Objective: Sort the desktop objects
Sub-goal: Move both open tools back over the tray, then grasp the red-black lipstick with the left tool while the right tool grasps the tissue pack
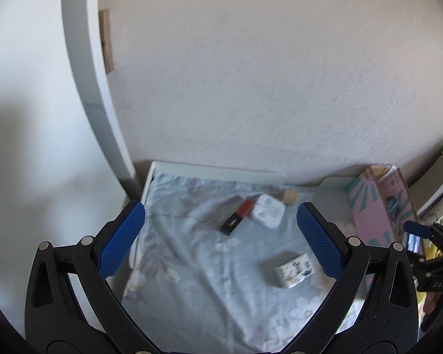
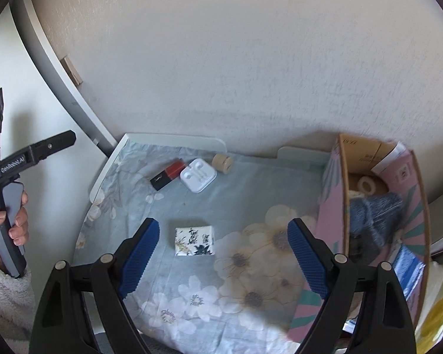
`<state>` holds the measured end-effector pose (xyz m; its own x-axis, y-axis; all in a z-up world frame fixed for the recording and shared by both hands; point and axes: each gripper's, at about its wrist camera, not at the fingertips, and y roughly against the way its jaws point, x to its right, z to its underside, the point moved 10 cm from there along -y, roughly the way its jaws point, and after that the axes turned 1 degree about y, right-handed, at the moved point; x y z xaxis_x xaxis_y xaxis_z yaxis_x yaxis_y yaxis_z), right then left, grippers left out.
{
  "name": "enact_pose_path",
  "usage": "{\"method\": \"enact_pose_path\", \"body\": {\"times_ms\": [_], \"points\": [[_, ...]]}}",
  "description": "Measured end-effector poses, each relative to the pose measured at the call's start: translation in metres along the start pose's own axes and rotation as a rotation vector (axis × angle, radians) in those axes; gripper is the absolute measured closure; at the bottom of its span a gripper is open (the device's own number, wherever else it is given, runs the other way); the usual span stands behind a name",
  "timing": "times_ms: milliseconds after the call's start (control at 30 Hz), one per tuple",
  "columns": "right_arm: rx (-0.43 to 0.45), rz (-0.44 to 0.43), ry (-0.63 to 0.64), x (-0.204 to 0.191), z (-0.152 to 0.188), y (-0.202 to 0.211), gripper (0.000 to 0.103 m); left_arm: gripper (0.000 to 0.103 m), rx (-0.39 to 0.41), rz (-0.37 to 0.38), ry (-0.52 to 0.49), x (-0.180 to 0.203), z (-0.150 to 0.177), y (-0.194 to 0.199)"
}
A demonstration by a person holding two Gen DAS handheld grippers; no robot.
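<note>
We hover both hand-held grippers, left (image 1: 221, 239) and right (image 2: 223, 255), jaws apart and empty, above the patterned box (image 2: 195, 241), bound for the pink carton (image 2: 410, 188).

Ahead of the fingers, a pale, rough-textured wall (image 2: 236, 67), evenly lit by soft daylight. Left of the fingers, a smooth white panel (image 1: 29, 94) edged by a grey upright frame (image 1: 82, 67), with a small tan block (image 1: 106, 41) fixed beside it. Below the fingers, a white desk with a raised back rim (image 2: 174, 140), covered by a light blue cloth (image 2: 242, 194) printed with pale flowers. Dim shadow on the left panel.
</note>
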<state>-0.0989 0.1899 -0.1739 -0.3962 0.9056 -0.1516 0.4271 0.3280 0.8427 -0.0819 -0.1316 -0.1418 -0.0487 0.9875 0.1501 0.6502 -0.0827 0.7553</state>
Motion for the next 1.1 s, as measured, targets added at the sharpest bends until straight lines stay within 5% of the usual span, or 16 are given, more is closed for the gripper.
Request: {"method": "enact_pose_path", "body": {"times_ms": [300,567,867,1000,1067,1100], "points": [[-0.096,-0.017,0.059,-0.028,0.035,-0.062,0.017,0.003,-0.104,0.030,-0.102,-0.001,0.032,-0.067],[-0.131,0.114,0.155,-0.048,0.058,-0.138,0.017,0.015,-0.165,0.091,-0.227,0.022,0.062,-0.158],[-0.162,0.162,0.143,-0.039,0.063,-0.169,0.017,0.038,-0.222,0.111,-0.275,0.028,0.077,-0.201],[-0.170,0.147,0.127,-0.036,0.063,-0.169,0.018,0.066,-0.220,0.116,-0.308,0.032,0.080,-0.202],[-0.171,0.136,0.113,-0.035,0.062,-0.168,0.025,0.074,-0.217,0.114,-0.341,0.035,0.081,-0.202],[-0.169,0.133,0.116,-0.035,0.060,-0.166,0.036,0.075,-0.213,0.101,-0.367,0.037,0.082,-0.202]]}}
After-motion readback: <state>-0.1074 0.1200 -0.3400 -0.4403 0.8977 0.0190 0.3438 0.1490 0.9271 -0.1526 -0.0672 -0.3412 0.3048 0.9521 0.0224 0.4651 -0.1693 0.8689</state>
